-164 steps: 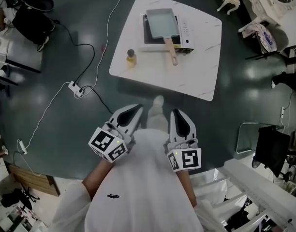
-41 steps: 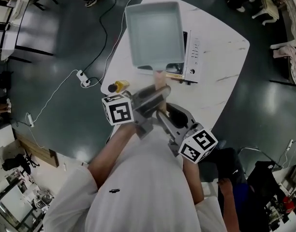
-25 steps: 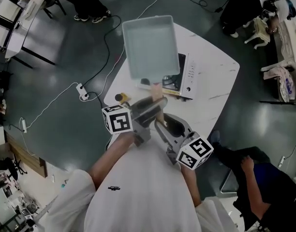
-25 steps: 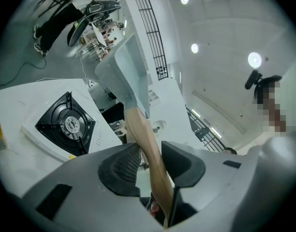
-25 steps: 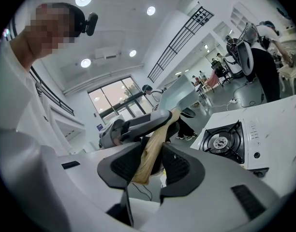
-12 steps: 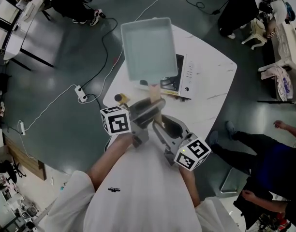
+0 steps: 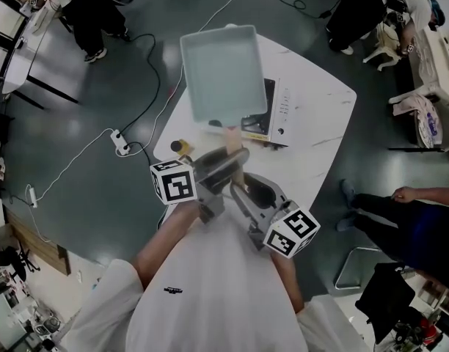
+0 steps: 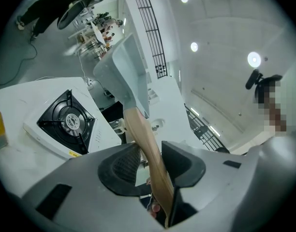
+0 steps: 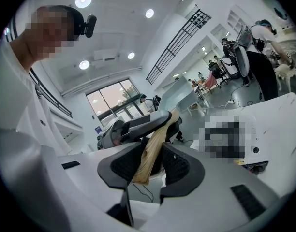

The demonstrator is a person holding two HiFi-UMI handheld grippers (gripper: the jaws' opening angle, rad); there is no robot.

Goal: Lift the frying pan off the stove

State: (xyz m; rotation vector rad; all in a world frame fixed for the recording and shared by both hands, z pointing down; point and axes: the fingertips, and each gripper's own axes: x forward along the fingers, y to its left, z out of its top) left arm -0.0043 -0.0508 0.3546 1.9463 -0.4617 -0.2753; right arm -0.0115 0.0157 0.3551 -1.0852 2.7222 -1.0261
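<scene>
Two grippers: L gripper (image 7: 226, 161) and R gripper (image 7: 243, 191) each clenched on wooden pan handle (image 8: 142, 138), L nearer pan, R at handle's butt end.
Arms: forearms (image 7: 166, 237) bent, held close to chest.
Frying pan (image 7: 223, 72): rectangular, in air, clear of stove (image 8: 66, 122).
Hidden: pan covers part of stove in head view; handle mostly under grippers.

Pan (image 7: 223, 72) above stove (image 7: 274, 113); bottle (image 7: 183, 147) left, on table (image 7: 320, 127).

There are 1 frying pan (image 7: 223, 70), 1 stove (image 7: 277, 113), 1 bottle (image 7: 182, 147), 1 table (image 7: 321, 127) and 2 grippers (image 7: 235, 159) (image 7: 243, 190).
</scene>
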